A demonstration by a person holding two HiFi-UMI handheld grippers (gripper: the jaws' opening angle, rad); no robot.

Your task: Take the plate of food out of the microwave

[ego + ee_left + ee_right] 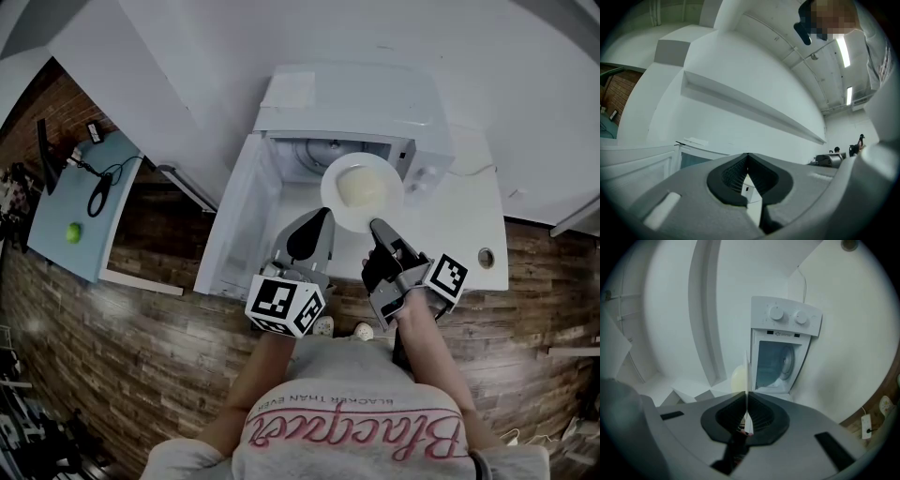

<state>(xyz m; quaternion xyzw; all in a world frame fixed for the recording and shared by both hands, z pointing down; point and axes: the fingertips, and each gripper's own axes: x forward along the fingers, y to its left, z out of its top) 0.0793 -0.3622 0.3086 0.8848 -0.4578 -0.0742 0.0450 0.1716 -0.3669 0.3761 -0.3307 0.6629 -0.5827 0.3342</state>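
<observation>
White plate (330,184) with food (364,187) hangs before the open microwave (356,98), right gripper (374,224) clamped on its 5 o'clock rim, edge-on in that gripper's view. Left gripper (325,213), clenched, sits at 7 o'clock.

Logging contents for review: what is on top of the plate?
A pale mound of food lies on the plate; what food is unclear. The plate's underside is hidden.

White round plate (334,201), level, carrying a pale mound of food (363,186), upper centre of frame, before the white microwave (356,112); its door (234,220) stands open left.
</observation>
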